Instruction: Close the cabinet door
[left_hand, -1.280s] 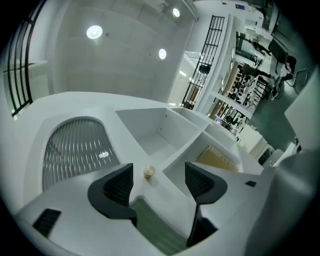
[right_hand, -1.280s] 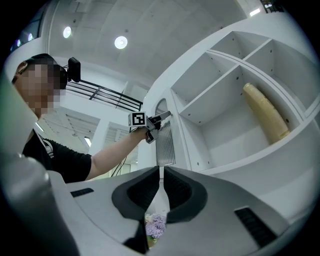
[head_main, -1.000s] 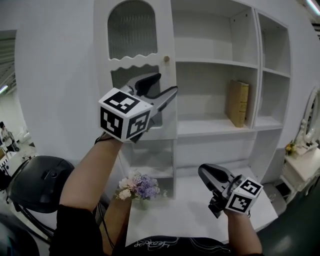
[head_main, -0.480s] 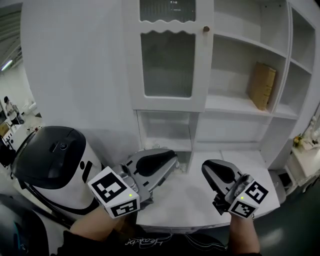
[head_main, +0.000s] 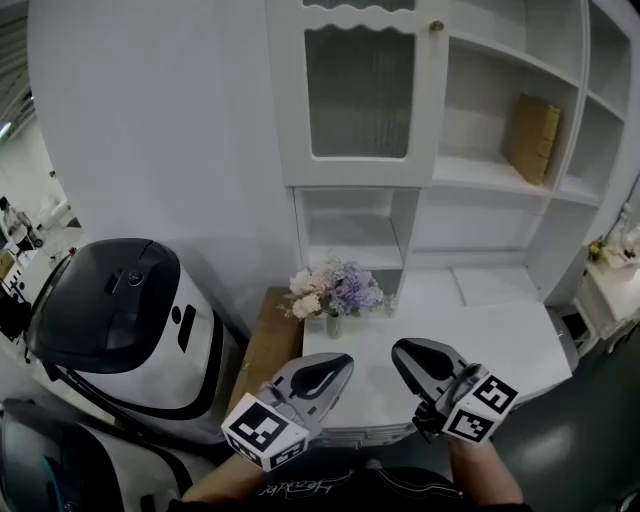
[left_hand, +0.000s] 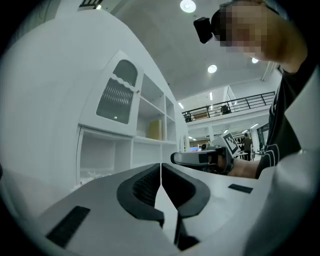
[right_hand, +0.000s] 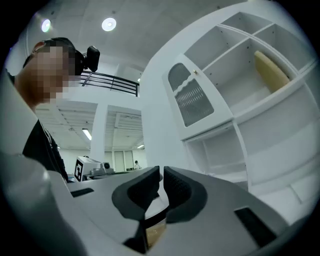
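A: White shelf unit (head_main: 480, 175) behind. Door?
B: Cabinet door (head_main: 360, 95) upper left, looks flush shut, well above both grippers.
A: Jaws?
B: Left gripper (head_main: 338, 364) and right gripper (head_main: 404, 352) low by the surface (head_main: 500, 340), jaws together, empty.

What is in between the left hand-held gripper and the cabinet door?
A bunch of flowers in a small vase stands between the left hand-held gripper and the cabinet door, below an open cubby. The head view shows it.

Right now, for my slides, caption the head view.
Left hand-held gripper and right hand-held gripper, shut, before cabinet, door closed, flowers below.
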